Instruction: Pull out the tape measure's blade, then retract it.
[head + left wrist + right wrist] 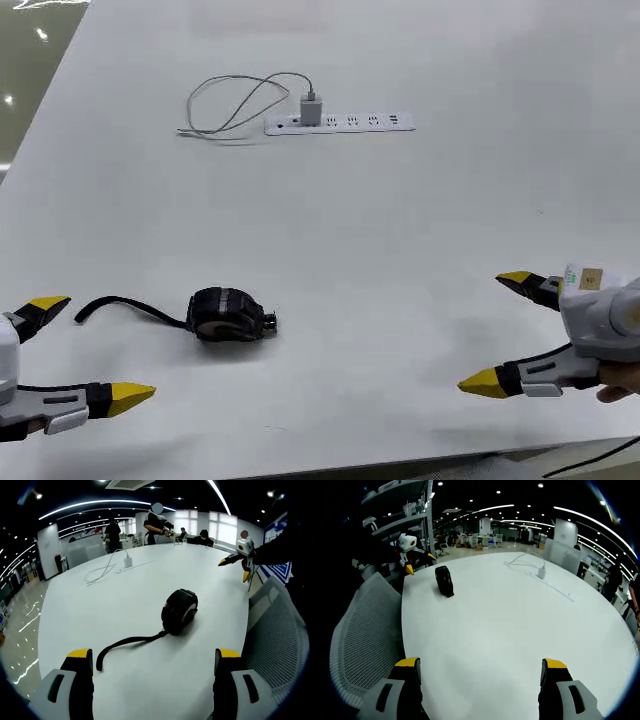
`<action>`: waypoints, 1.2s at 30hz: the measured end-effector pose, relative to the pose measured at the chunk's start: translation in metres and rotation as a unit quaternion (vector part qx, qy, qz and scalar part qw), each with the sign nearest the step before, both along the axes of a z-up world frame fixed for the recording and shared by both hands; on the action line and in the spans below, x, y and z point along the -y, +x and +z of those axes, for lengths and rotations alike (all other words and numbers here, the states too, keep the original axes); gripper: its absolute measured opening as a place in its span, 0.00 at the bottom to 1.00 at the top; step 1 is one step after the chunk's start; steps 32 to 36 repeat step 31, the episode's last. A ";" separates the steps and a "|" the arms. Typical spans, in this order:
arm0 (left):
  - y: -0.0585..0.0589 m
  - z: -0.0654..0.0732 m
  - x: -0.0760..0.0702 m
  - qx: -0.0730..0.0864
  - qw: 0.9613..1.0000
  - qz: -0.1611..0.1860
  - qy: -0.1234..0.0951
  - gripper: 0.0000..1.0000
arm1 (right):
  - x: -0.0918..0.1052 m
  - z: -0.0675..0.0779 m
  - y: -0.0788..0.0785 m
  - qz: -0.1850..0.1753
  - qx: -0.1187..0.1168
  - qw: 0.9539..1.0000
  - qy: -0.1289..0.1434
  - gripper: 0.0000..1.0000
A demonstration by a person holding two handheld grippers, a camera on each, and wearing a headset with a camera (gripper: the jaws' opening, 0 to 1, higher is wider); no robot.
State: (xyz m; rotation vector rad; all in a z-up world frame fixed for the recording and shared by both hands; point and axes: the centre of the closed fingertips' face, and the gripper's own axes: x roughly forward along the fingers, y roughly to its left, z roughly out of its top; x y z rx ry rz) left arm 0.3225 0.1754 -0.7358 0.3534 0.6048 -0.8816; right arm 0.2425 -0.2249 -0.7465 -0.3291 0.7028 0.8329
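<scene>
A black tape measure [228,315] lies on the white table [400,230], its black wrist strap [120,308] trailing left. My left gripper [90,350] is open at the table's near left, a short way from the strap's end. The left gripper view has the tape measure [180,611] straight ahead between the spread yellow-tipped jaws, strap [125,645] pointing back at me. At the near right my right gripper [505,330] is open and holds nothing, well away from the tape measure [444,581]. No blade is out.
A white power strip [340,122] with a charger and looped white cable [235,105] lies at the table's far side. A mesh chair [360,635] stands by the near edge. People sit and stand beyond the table's far end.
</scene>
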 end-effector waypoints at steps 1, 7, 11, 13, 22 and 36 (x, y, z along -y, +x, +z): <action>-0.002 0.000 0.001 -0.002 1.000 -0.001 -0.005 0.99 | 0.001 -0.001 -0.002 -0.001 0.001 1.000 0.001 0.99; -0.008 -0.001 0.002 -0.021 1.000 -0.001 -0.016 0.99 | 0.012 -0.002 -0.012 -0.015 -0.006 1.000 -0.006 0.99; -0.011 -0.001 0.006 -0.023 1.000 -0.012 -0.015 0.99 | 0.019 0.001 -0.011 -0.026 -0.006 1.000 0.000 0.99; -0.010 -0.001 0.007 -0.022 1.000 -0.013 -0.015 0.99 | 0.021 0.001 -0.011 -0.024 -0.003 1.000 -0.003 0.99; -0.007 0.001 0.007 -0.020 1.000 -0.014 -0.016 0.99 | 0.027 0.001 -0.009 -0.020 -0.003 1.000 -0.007 0.99; -0.008 -0.003 0.010 -0.022 1.000 -0.018 -0.014 0.99 | 0.026 0.001 -0.009 -0.013 -0.005 1.000 -0.010 0.99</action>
